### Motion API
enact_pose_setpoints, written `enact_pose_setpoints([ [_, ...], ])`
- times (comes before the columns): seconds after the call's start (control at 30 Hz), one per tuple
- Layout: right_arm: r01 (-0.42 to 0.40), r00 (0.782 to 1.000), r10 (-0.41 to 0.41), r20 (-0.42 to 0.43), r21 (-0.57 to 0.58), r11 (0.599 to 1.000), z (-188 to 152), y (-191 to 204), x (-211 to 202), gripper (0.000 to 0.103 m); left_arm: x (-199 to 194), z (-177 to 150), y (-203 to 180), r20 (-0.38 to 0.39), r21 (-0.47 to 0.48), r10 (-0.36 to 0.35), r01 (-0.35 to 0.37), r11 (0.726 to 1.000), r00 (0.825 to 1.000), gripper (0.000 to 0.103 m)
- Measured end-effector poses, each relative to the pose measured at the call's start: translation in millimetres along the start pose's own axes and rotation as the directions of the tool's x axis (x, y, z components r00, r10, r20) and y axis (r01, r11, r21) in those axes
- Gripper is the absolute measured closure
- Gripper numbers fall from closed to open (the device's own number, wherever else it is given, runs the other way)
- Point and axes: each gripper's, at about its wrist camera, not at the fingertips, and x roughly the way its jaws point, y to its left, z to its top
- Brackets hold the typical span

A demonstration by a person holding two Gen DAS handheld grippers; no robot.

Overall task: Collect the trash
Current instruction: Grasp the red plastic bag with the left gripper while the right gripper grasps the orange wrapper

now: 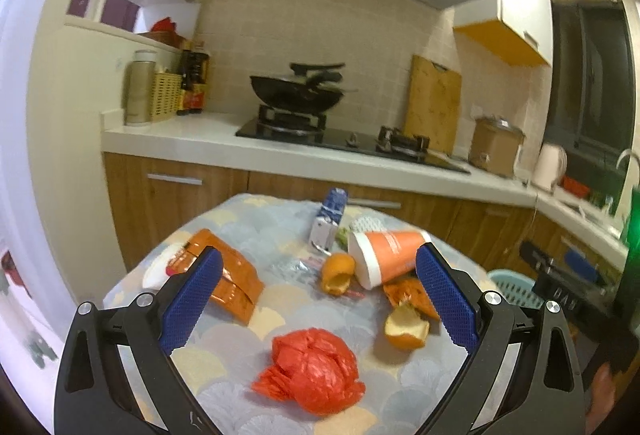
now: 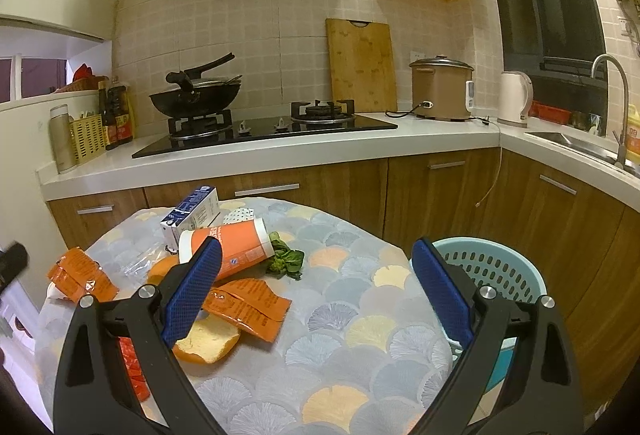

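Patterned tablecloth [image 2: 360,315] (kitchen) strewn with trash; left gripper [image 1: 318,299], right gripper [image 2: 316,293] both spread, empty.

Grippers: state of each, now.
Left gripper: open, holding nothing.
Right gripper: open, holding nothing.

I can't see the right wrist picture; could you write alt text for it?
Two open blue-padded gripper fingers reach over a round table strewn with trash: a tipped orange cup, milk carton, orange wrappers, peel and greens. A blue basket stands at the table's right edge, with a kitchen counter and stove behind.
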Motion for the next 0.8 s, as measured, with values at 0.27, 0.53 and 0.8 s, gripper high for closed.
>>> enact_pose_setpoints([
  [0.27,-0.072,0.997,0.072,-0.026,-0.034,0.997,-2.8,9.5,7.0,0.042,-8.0,8.9,25.9,-0.007,0.0,0.054,-0.054,0.999,0.999,0.009],
  [0.53,-0.171,0.981,0.165,-0.099,-0.057,0.984,-16.0,22.0,24.0,0.055,36.4,-24.0,22.0,-0.244,0.024,-0.027,0.034,0.999,0.969,0.009],
  [0.8,-0.261,0.941,0.244,-0.235,-0.042,0.964,-30.7,11.2,54.9,0.055,86.3,-59.5,8.9,-0.416,0.062,0.0,0.029,0.998,0.91,0.029],
])
